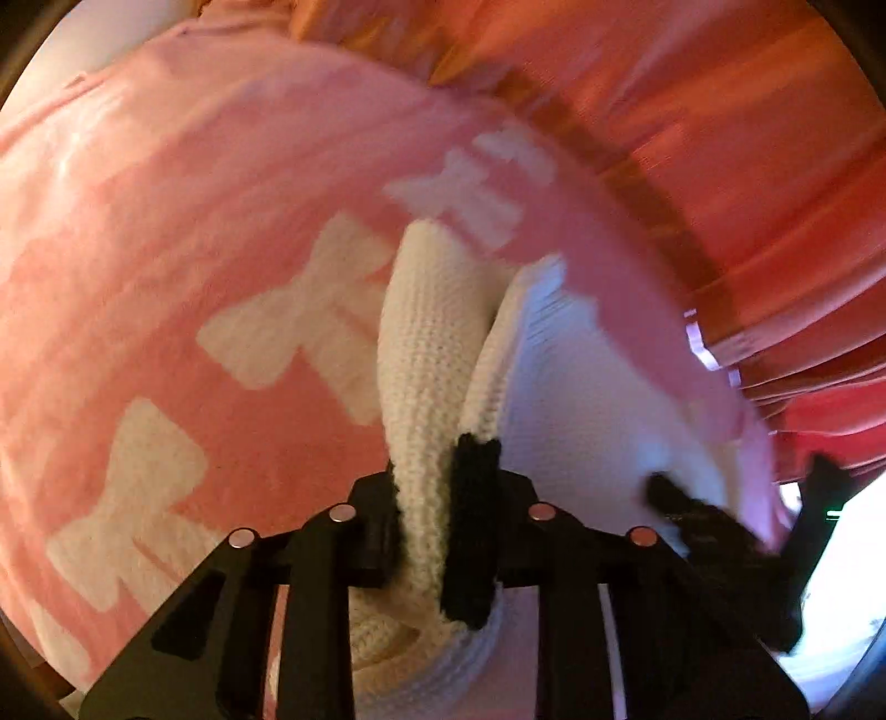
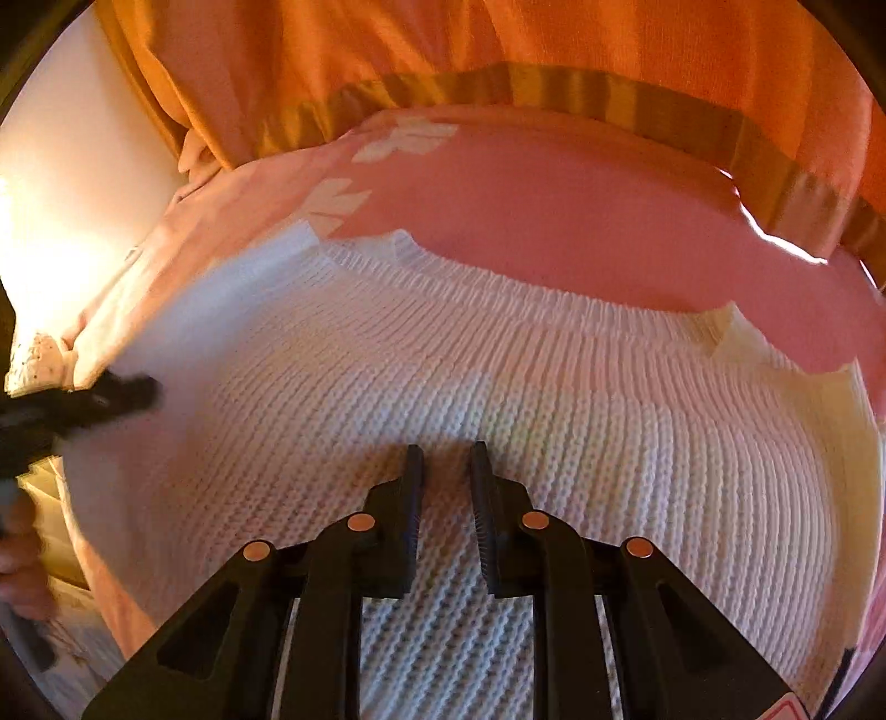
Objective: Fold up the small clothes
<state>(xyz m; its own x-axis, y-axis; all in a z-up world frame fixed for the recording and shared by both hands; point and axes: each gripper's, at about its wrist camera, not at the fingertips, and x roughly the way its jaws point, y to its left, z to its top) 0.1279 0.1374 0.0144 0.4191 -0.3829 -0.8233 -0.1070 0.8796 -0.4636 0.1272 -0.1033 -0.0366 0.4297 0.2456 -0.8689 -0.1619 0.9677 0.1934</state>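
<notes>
A white knit sweater [image 2: 498,376] lies flat on a pink cloth with white bows [image 2: 554,210], its ribbed hem toward the far side. My right gripper [image 2: 447,448] rests on the middle of the sweater, jaws close together with knit pinched between them. In the left wrist view, my left gripper [image 1: 432,459] is shut on a raised fold of the white knit sweater [image 1: 426,332], which stands up over the pink cloth [image 1: 166,221]. The right gripper [image 1: 692,515] shows as a dark blur at the sweater's right side. The left gripper [image 2: 111,393] appears at the sweater's left edge.
An orange cloth with a golden band [image 2: 443,44] lies bunched behind the pink cloth, and reads red-orange in the left wrist view [image 1: 720,111]. A pale surface [image 2: 72,166] shows at the far left. A person's hand [image 2: 22,554] holds the left gripper's handle.
</notes>
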